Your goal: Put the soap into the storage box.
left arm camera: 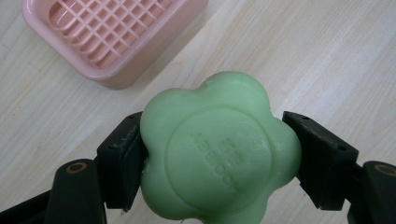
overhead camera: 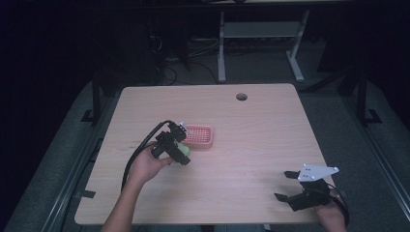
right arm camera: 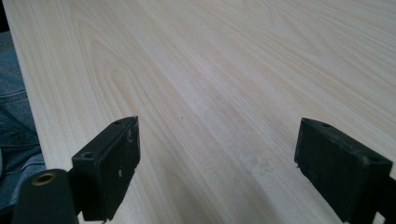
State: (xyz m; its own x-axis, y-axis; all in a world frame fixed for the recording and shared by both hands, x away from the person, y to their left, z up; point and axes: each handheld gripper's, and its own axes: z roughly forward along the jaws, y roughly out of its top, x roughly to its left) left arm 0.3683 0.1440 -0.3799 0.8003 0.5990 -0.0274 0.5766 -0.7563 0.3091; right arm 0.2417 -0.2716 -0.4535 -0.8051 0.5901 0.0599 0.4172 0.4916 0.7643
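Soap point(left arm camera: 219, 149) lettering too blurred; pink dish point(left arm camera: 112, 37) cut off.

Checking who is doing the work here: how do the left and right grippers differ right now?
The left gripper is shut on a green flower-shaped soap; the right gripper is open with nothing between its jaws. The left sits beside the pink soap dish, the right near the table's front corner. Both are hand-held.

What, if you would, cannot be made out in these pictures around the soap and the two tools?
- Green soap: underside hidden by its own body, lower edge cut off in the left gripper view; embossed lettering too soft to read.
- Pink soap dish: far side cut off by the top edge.
- Left tool: jaws too small and dim in the high view.
- Right tool: body out of frame below.
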